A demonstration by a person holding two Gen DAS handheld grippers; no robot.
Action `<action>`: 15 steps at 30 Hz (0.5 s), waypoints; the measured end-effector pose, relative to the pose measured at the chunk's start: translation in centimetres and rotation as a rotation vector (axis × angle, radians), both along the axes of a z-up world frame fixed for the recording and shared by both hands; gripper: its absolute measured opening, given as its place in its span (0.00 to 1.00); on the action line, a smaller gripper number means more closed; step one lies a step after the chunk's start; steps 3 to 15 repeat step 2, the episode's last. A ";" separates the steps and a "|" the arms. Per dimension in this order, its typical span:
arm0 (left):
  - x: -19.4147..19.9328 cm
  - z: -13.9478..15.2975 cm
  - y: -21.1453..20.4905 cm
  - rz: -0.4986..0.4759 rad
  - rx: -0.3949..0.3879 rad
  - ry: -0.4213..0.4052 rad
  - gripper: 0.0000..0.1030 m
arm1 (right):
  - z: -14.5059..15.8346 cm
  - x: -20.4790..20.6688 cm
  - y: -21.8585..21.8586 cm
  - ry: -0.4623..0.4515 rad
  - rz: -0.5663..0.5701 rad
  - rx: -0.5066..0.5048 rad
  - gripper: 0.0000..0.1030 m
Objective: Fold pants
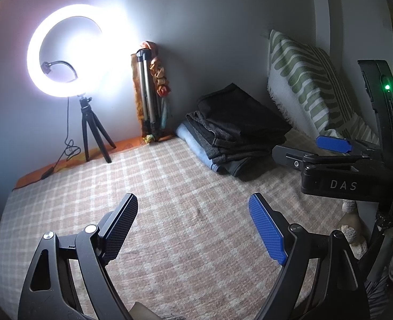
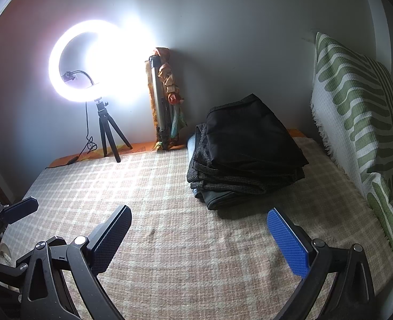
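Note:
A stack of folded pants [image 1: 234,130] lies at the far side of the checked bed cover [image 1: 169,186], black pair on top, grey checked ones under it, light blue at the bottom. It also shows in the right wrist view [image 2: 247,157]. My left gripper [image 1: 193,226] is open and empty above the cover, short of the stack. My right gripper [image 2: 199,237] is open and empty above the cover [image 2: 169,226], in front of the stack. The right gripper also shows at the right of the left wrist view [image 1: 335,146]. The left gripper's finger shows at the left edge of the right wrist view [image 2: 20,209].
A lit ring light on a small tripod [image 1: 65,53] stands at the back left by the wall, its cable trailing on the bed. A folded tripod with cloth [image 1: 148,93] leans on the wall. A green-striped pillow [image 2: 356,122] stands along the right side.

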State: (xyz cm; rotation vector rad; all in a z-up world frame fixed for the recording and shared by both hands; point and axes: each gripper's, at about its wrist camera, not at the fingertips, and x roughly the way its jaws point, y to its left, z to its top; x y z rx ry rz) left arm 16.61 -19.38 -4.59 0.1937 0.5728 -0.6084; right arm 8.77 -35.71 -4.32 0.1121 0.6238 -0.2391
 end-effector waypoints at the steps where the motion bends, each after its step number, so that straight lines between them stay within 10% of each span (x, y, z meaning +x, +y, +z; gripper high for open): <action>1: 0.0 0.0 0.0 -0.002 0.001 0.000 0.83 | 0.0 0.0 0.0 0.000 0.000 -0.001 1.00; 15: -0.1 0.0 0.0 -0.001 0.003 -0.002 0.83 | 0.0 0.0 0.0 0.002 -0.002 -0.004 1.00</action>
